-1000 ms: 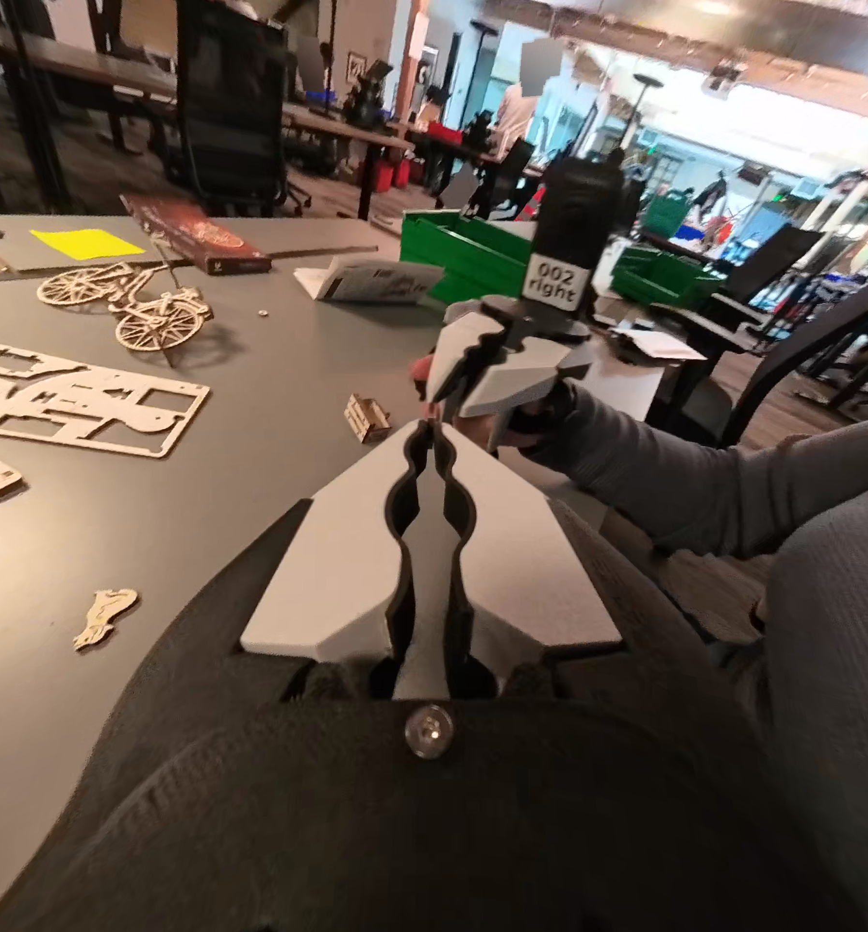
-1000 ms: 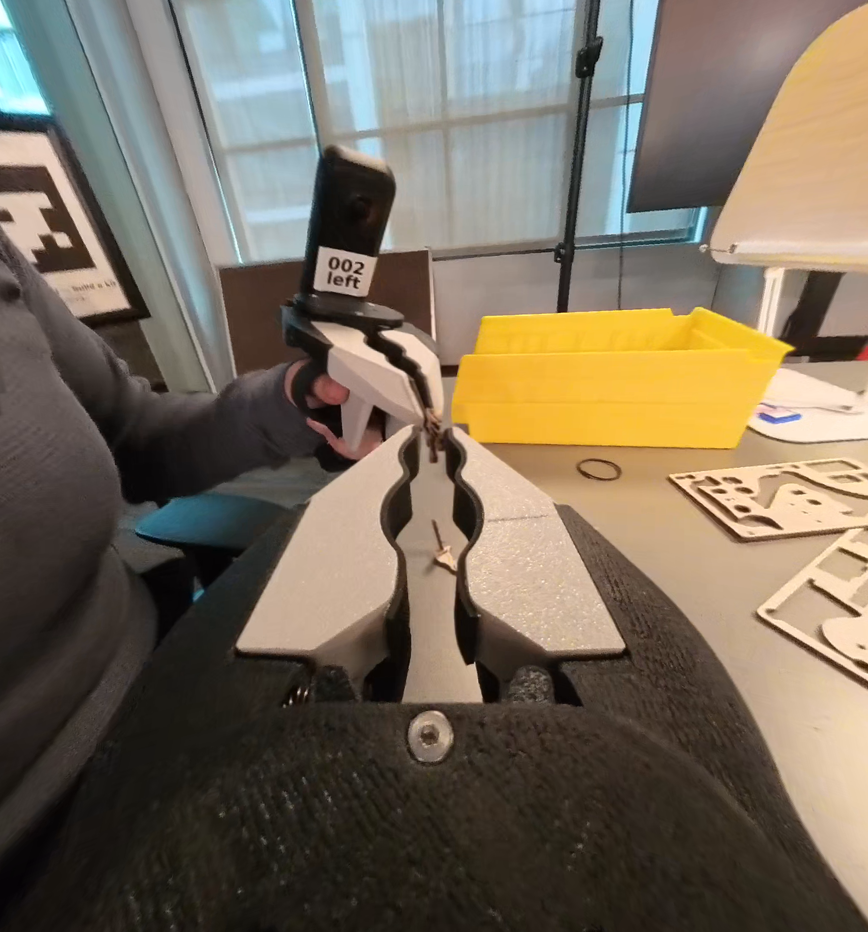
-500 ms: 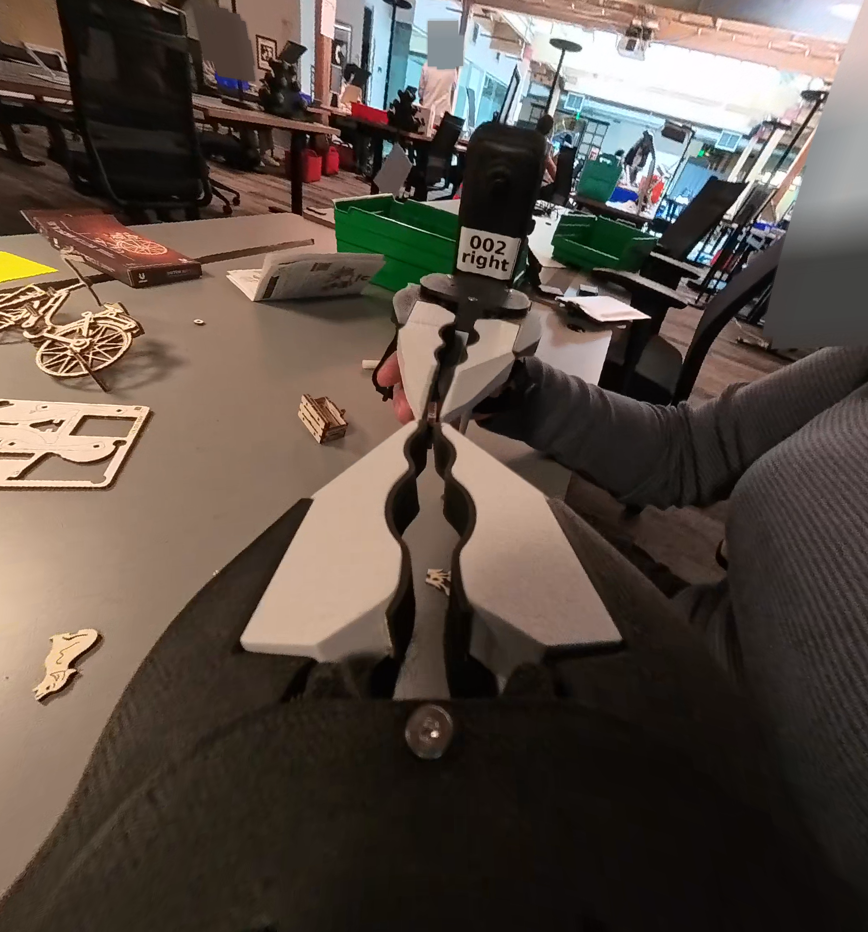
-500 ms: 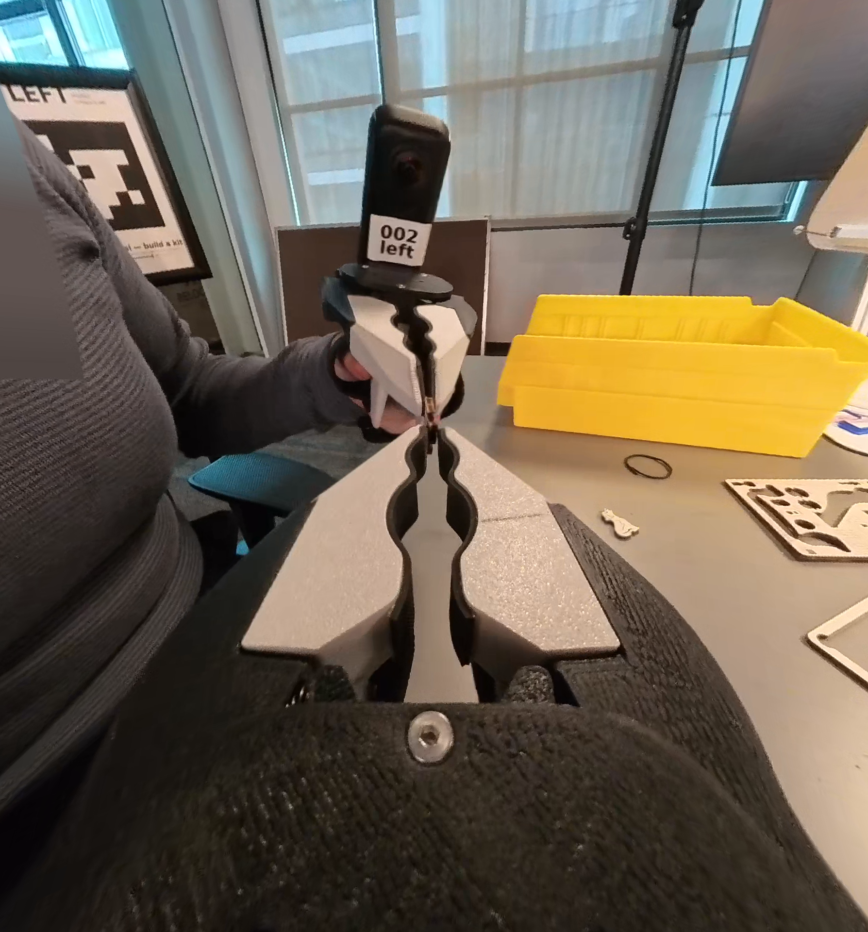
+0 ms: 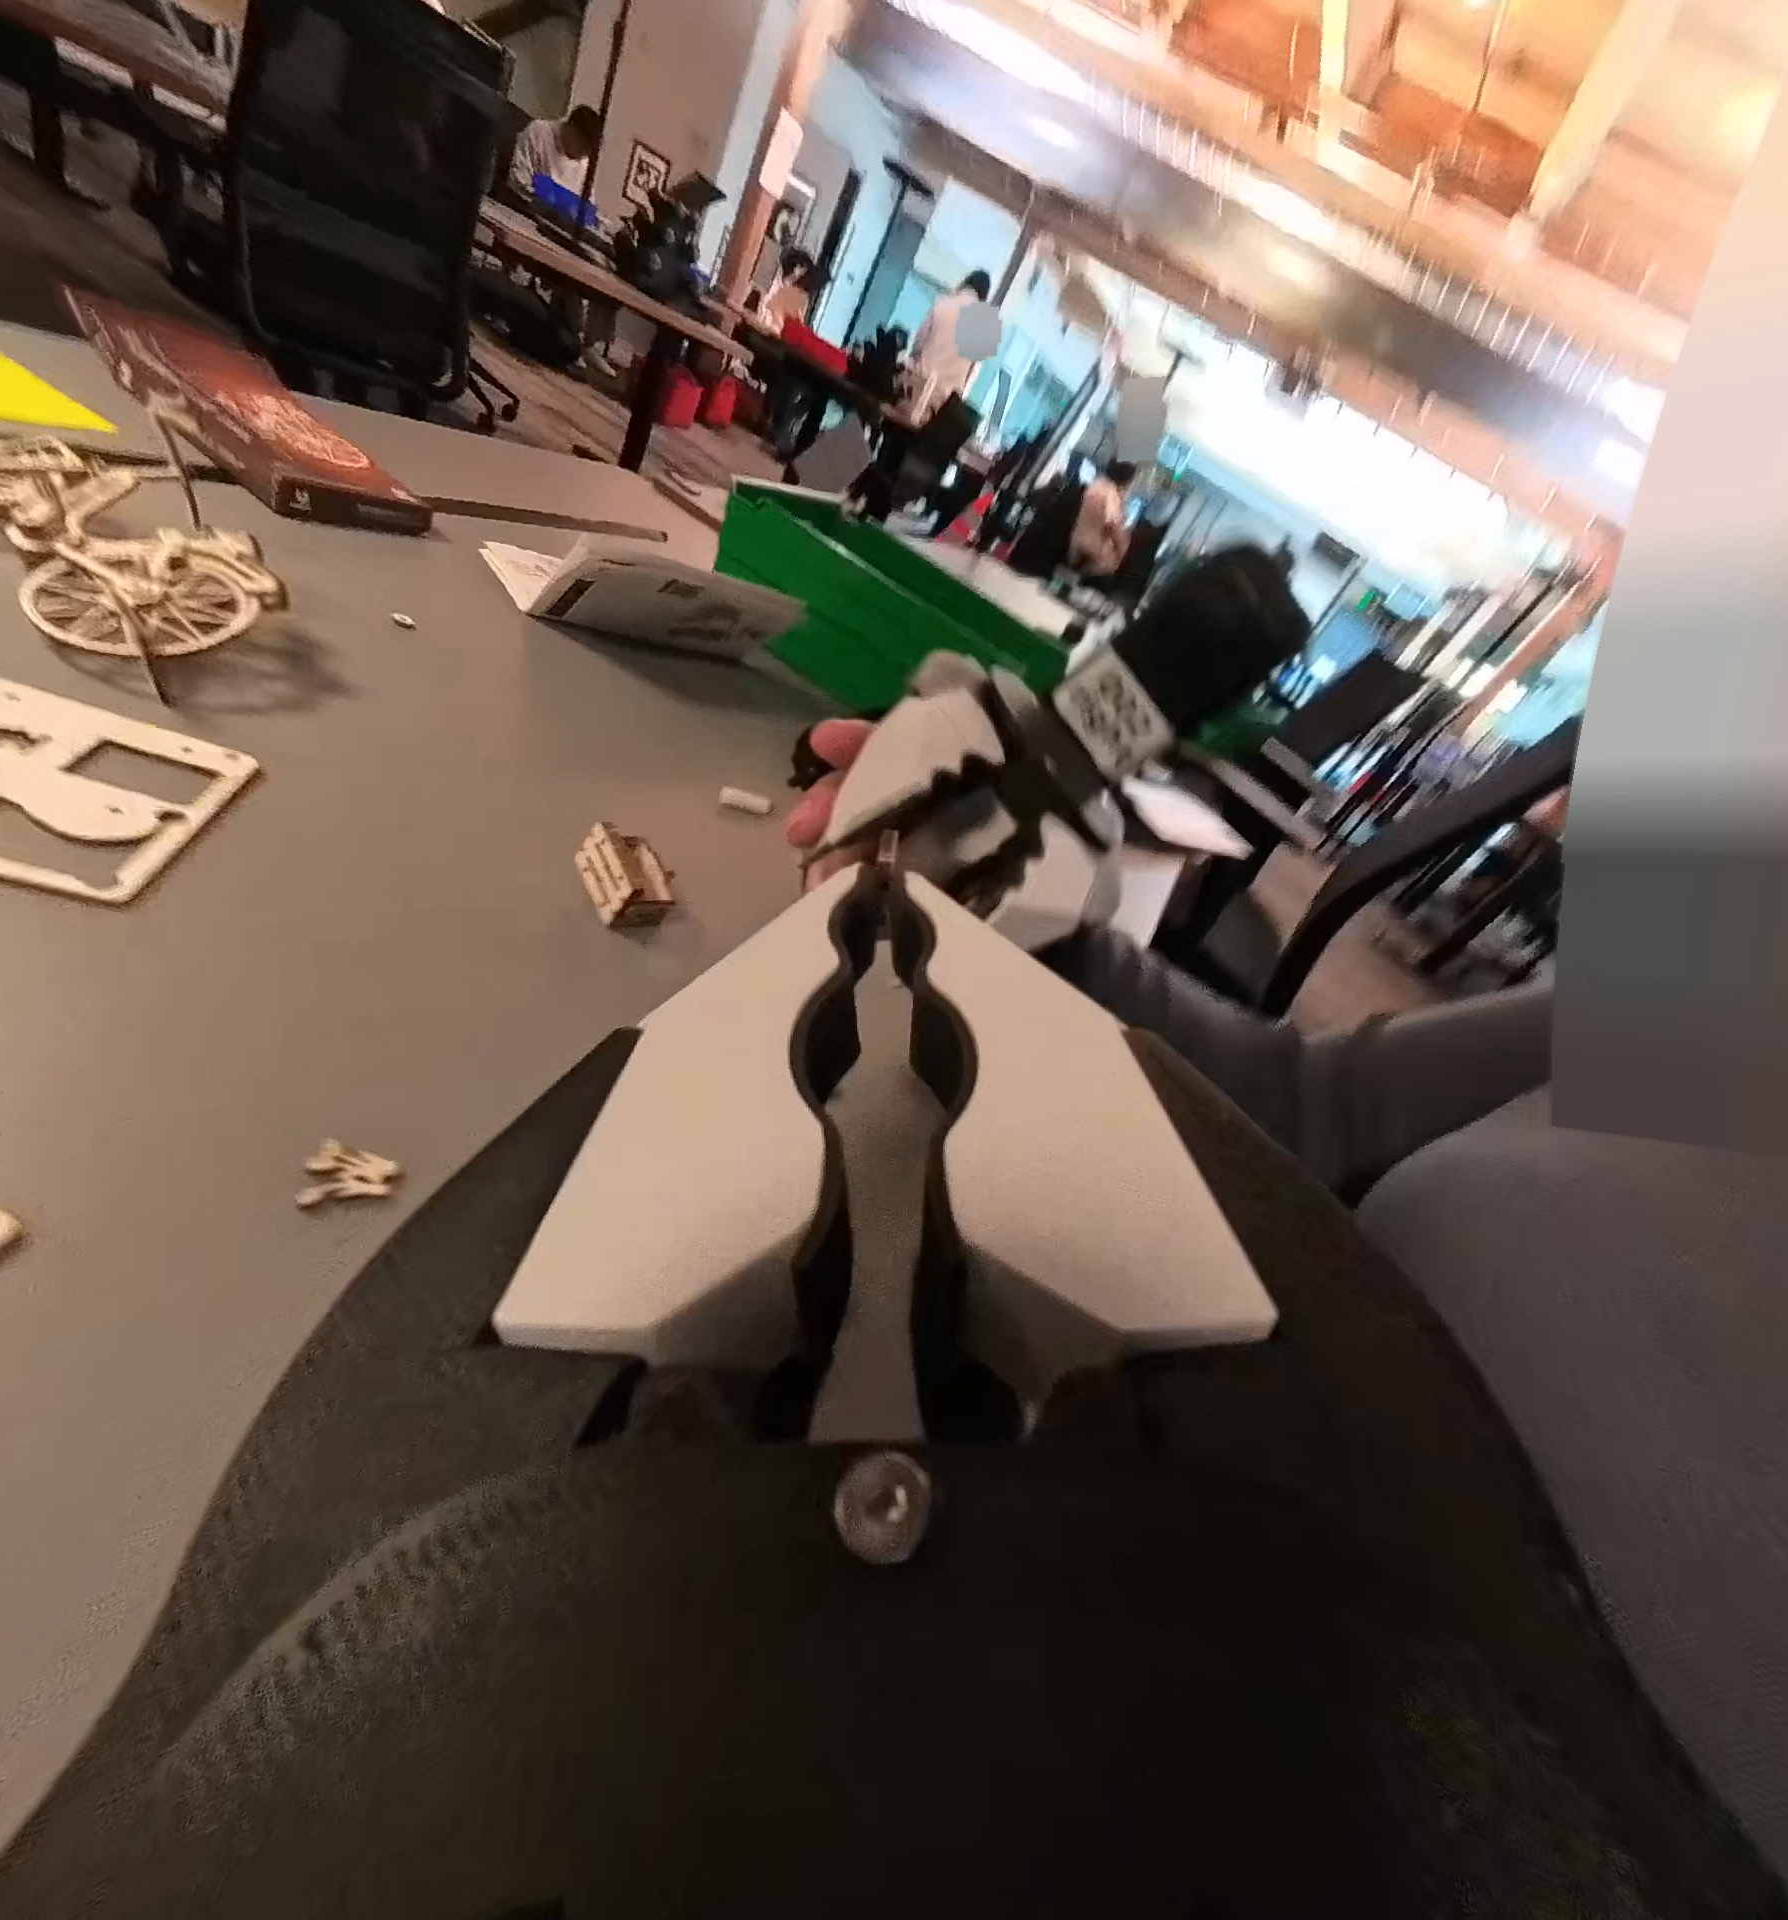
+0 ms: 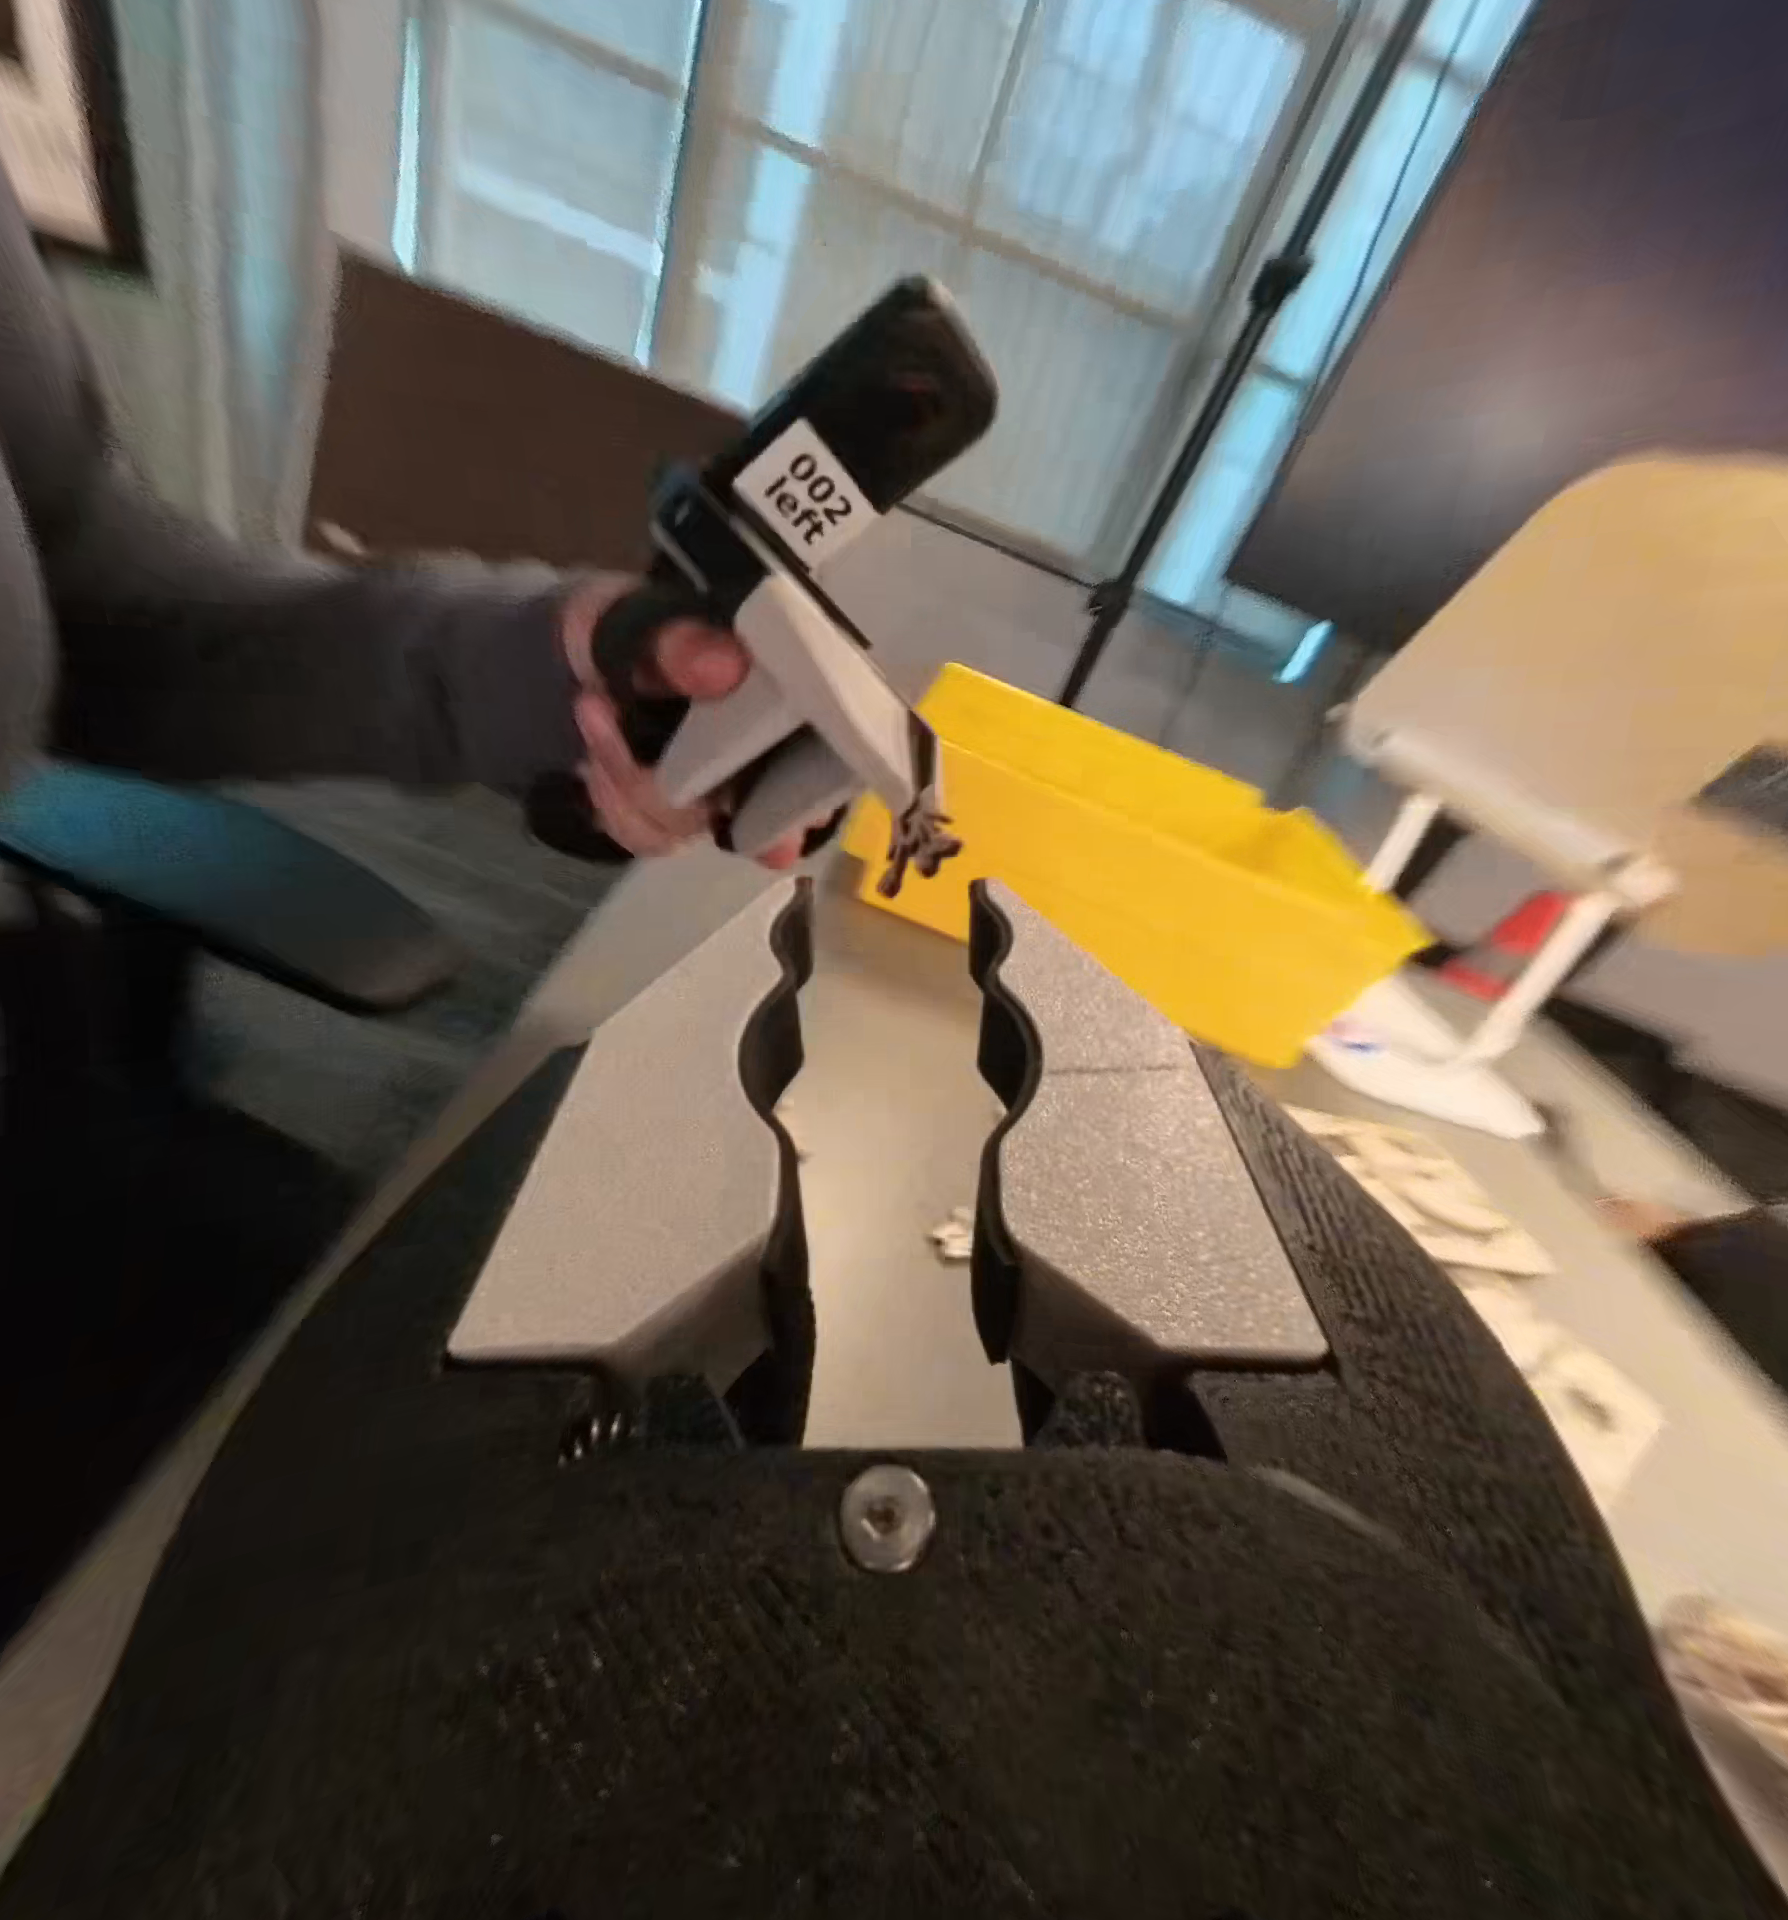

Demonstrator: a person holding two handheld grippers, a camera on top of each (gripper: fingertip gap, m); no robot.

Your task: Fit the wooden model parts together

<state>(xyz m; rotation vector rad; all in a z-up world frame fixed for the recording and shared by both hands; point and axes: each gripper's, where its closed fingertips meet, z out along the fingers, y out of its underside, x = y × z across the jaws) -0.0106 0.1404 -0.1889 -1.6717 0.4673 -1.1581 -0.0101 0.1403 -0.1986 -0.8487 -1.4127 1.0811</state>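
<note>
Left gripper [image 5: 882, 902] jaws pinched onto a small wooden part [image 6: 919, 840]; right gripper [image 6: 888, 902] jaws spread wide, holding nothing.

Motion blur obscures the part's shape in both views; in the left wrist view only a dark sliver shows at the tips. The part hangs just beyond the right gripper's tips, apart from them. Countable on the grey table [image 5: 370, 997]: one wheeled wooden model [image 5: 142, 603] far left, one cut-out sheet [image 5: 69, 800], one small wooden block [image 5: 625, 873], two loose pieces near left, one cut off. One yellow bin [image 6: 1129, 852] sits far right. Bare tabletop lies between block and sheet.
</note>
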